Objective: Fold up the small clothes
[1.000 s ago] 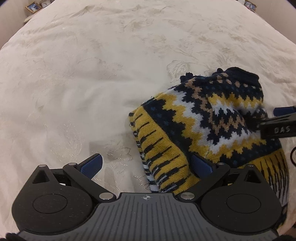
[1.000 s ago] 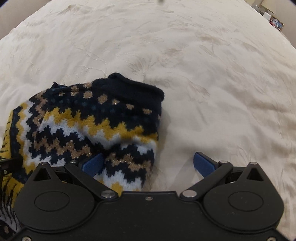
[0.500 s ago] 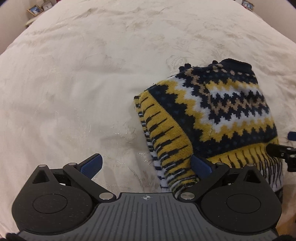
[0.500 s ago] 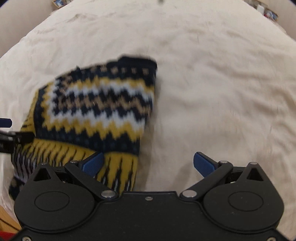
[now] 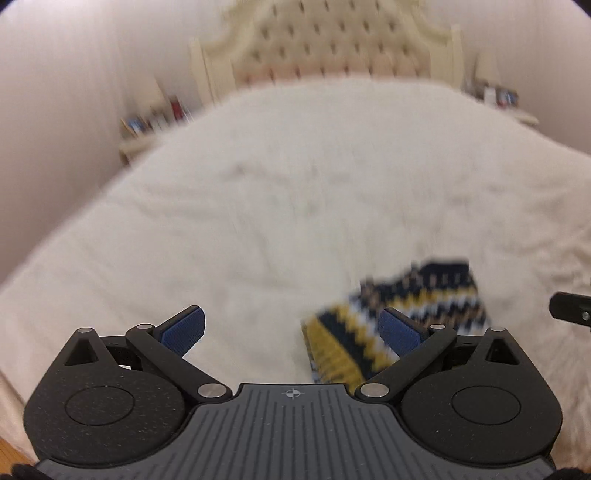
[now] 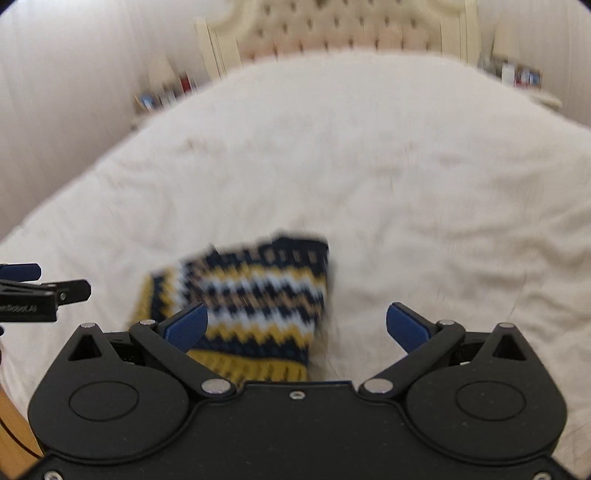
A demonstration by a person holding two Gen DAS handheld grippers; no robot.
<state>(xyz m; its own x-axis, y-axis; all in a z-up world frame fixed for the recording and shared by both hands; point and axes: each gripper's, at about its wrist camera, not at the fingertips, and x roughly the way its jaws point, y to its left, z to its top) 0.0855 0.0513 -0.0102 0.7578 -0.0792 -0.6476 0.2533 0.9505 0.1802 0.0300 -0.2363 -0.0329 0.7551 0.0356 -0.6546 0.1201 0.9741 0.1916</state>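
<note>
- Left wrist view: folded knit sweater (image 5: 399,317), navy, yellow and white zigzag pattern, lies flat on the cream bedspread (image 5: 258,206), low and right of centre; image blurred.
- Left gripper (image 5: 291,326): jaws spread wide and empty, raised clear of the sweater; its right blue pad (image 5: 397,330) overlaps the garment only in line of sight, the left pad over bare bedspread.
- Right wrist view: sweater (image 6: 251,295) lies left of centre, partly behind the left pad (image 6: 186,325).
- Right gripper (image 6: 295,325): jaws released, holding nothing, above the sweater's right edge.
- Beyond: tufted headboard (image 6: 351,29) at the far end of the bed.
</note>
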